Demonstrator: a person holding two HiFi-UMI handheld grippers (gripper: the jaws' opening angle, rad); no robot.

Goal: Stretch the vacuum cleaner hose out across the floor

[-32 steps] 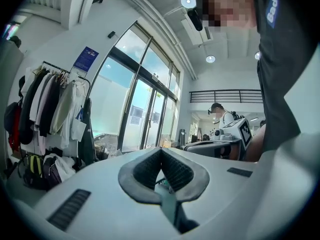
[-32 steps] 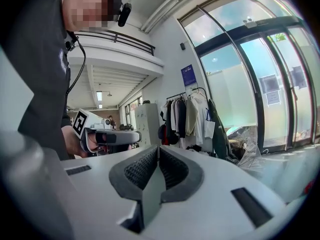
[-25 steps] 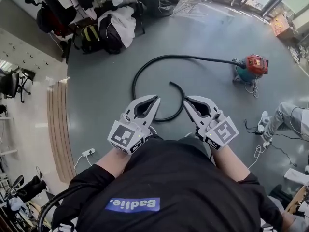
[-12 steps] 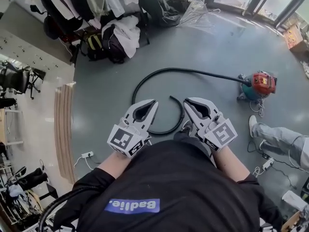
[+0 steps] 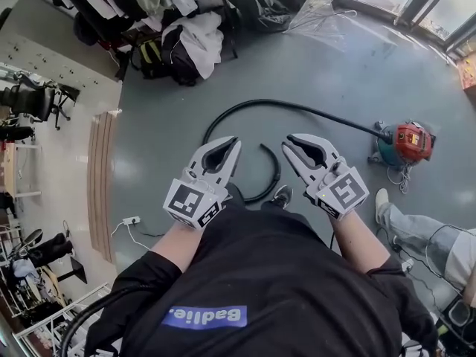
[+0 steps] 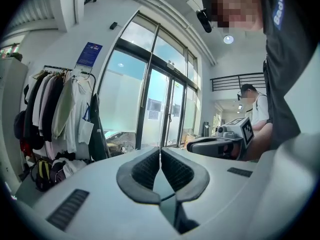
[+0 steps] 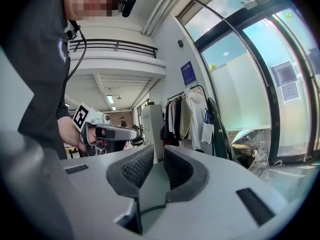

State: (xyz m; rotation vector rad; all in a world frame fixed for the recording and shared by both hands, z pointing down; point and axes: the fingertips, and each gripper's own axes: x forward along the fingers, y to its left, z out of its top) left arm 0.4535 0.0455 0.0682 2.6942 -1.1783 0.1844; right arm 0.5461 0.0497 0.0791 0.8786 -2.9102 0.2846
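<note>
The black vacuum hose [image 5: 294, 107] runs from the red and teal vacuum cleaner [image 5: 405, 143] on the right, loops left across the grey floor and curls back to a free end [image 5: 272, 163]. Both grippers are held level above that loop, touching nothing. My left gripper [image 5: 236, 142] [image 6: 160, 151] is shut and empty. My right gripper [image 5: 288, 141] [image 7: 159, 153] has just been opening; a narrow gap shows between its pads with nothing in it. The hose's near curve is partly hidden behind my left gripper.
A clothes rack [image 6: 55, 99] with coats, and bags [image 5: 167, 50] under it, stands at the back left. Another person's legs [image 5: 416, 229] and cables lie at the right. A power strip [image 5: 130, 220] and wooden strip [image 5: 100, 192] sit at the left. Glass doors [image 6: 150, 104] stand ahead.
I have stepped forward, so the hose loop and vacuum cleaner now sit lower in the head view, closer to my feet. The right jaws have parted slightly. The left stays shut.
</note>
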